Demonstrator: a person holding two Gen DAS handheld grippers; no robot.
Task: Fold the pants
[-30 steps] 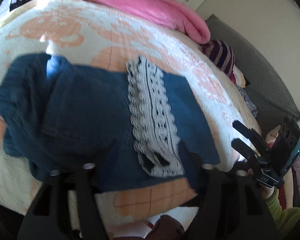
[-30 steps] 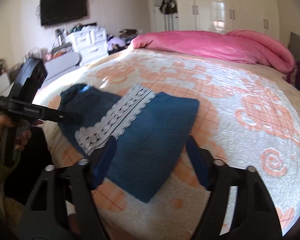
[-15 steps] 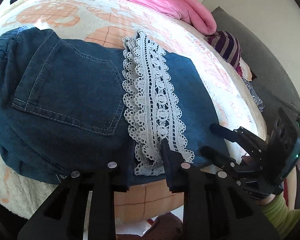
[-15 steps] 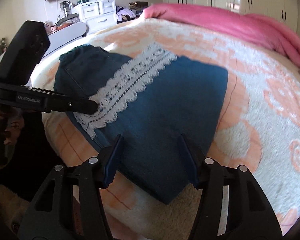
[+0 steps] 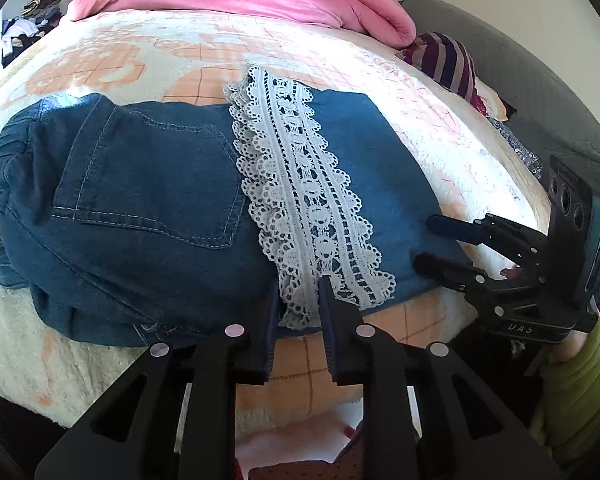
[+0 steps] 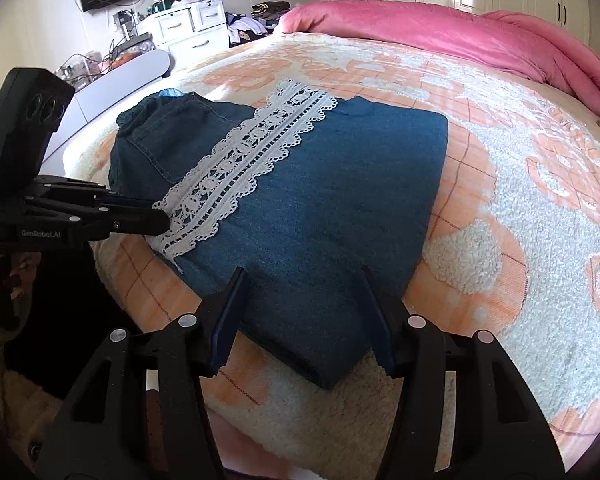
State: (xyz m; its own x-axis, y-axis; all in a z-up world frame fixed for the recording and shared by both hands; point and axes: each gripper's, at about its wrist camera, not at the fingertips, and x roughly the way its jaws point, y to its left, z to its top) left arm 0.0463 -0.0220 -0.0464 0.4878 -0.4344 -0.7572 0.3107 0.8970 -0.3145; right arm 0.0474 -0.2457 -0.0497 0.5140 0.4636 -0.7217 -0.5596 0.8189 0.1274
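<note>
The folded denim pants [image 5: 148, 216] lay lengthwise along the near edge of the bed [image 6: 540, 208], waistband and back pocket toward the left gripper [image 5: 298, 292], white lace trim [image 5: 308, 216] crossing them. That gripper pinched the lace hem. The right gripper [image 6: 304, 280] stood open, straddling the denim's near edge.

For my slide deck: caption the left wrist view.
Left gripper pinching the lace trim of folded denim pants on a bed.
</note>
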